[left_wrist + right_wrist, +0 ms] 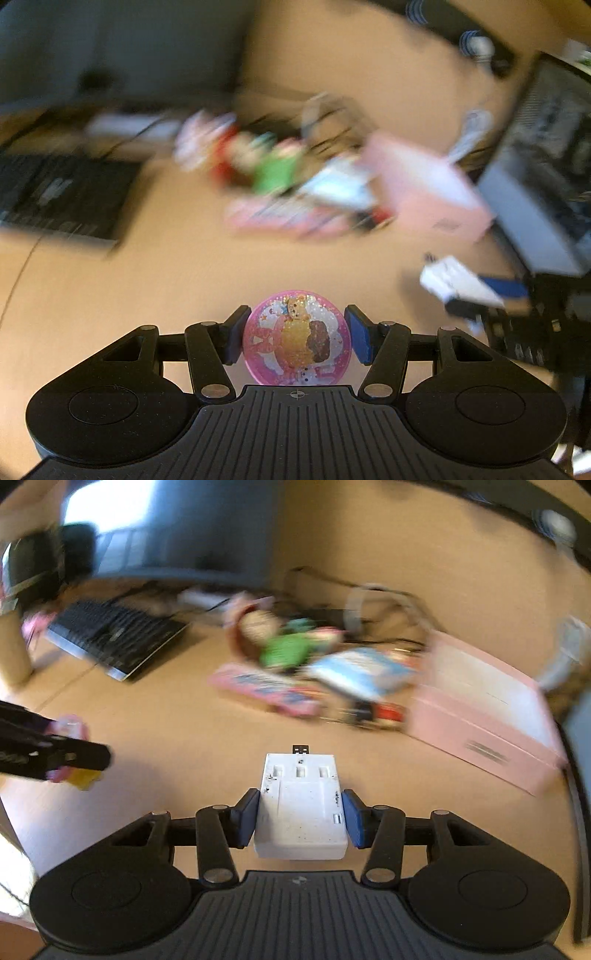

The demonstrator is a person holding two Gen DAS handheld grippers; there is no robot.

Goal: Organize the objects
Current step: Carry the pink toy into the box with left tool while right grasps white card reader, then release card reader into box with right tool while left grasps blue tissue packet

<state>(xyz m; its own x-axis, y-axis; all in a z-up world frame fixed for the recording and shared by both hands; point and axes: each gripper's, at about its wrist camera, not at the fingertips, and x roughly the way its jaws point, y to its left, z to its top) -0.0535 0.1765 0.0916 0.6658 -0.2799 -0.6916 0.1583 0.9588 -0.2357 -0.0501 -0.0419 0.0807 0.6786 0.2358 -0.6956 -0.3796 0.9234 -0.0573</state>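
You have the broad tan wooden tabletop (pixel 184 709) under both tools, and the biggest hazard on it is the pale pink rectangular box (pixel 480 716) at the right of the right wrist view: swing toward it carelessly and you knock it, or shove the blurred heap of colourful packets and toys (pixel 314 664) that lies just beside it at centre frame. The black flat keyboard (pixel 114 642) at upper left of that view is well apart, but a wide sweep could clip it. Both views are smeared, so I judge that you are travelling fast, and speed is what makes a loose grip fail. Your right gripper (pixel 301 814) holds the white rectangular plastic adapter with a small black plug at its far end (pixel 301 805), pads pressed on its two long sides near the rear only; the front overhangs, so a jolt could pivot it out. Your left gripper (pixel 297 338) clamps the small round pink glittery disc with a cartoon print (pixel 296 338) by its curved edge, where contact is slight and it could squirt free. At lower right of the left wrist view the adapter appears near, so the two tools could collide.
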